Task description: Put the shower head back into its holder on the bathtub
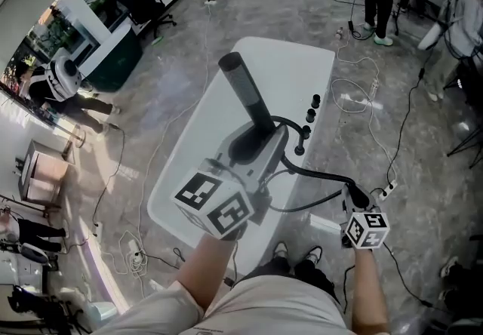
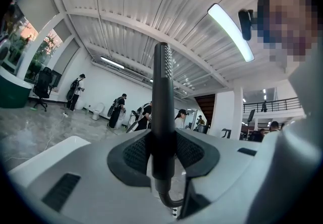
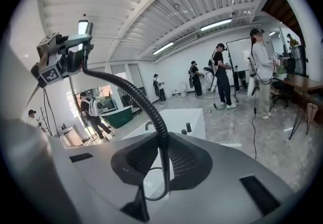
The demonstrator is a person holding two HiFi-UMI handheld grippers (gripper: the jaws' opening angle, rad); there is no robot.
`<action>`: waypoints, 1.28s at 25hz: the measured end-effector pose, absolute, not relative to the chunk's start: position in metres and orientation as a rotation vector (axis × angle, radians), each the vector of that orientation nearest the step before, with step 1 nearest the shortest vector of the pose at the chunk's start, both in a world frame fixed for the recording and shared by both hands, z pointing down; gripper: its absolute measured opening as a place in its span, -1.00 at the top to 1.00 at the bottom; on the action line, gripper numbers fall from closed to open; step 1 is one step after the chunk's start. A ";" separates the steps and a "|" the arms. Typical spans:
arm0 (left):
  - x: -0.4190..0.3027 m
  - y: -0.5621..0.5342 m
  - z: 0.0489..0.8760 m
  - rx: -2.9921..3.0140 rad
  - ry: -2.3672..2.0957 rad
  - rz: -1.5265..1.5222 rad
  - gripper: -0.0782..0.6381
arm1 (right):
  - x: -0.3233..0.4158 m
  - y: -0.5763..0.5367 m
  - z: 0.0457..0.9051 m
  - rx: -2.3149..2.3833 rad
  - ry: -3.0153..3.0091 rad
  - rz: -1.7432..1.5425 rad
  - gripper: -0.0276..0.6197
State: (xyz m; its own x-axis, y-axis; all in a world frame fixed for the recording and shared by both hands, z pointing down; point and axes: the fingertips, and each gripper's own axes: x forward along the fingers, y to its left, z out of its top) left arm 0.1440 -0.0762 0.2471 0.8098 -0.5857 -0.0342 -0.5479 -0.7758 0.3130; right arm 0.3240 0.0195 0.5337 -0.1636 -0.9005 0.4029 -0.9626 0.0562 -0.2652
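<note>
The shower head (image 1: 243, 84) sits at frame centre over the bathtub (image 1: 287, 62), its handle clamped in my left claw (image 1: 253, 141). My right claw (image 1: 355, 196), lower right, pinches the hose (image 1: 317, 176). I'd feed slack while steering the handle toward the black fittings (image 1: 308, 113) on the right rim.

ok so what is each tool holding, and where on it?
Left tool grips the shower head low on its handle, just above the hose joint. Right tool pinches the hose partway along its length.
</note>
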 end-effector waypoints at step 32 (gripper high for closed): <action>0.096 -0.093 0.221 2.802 -1.025 -0.208 0.41 | 0.256 -0.082 0.208 1.887 -2.506 -0.360 0.70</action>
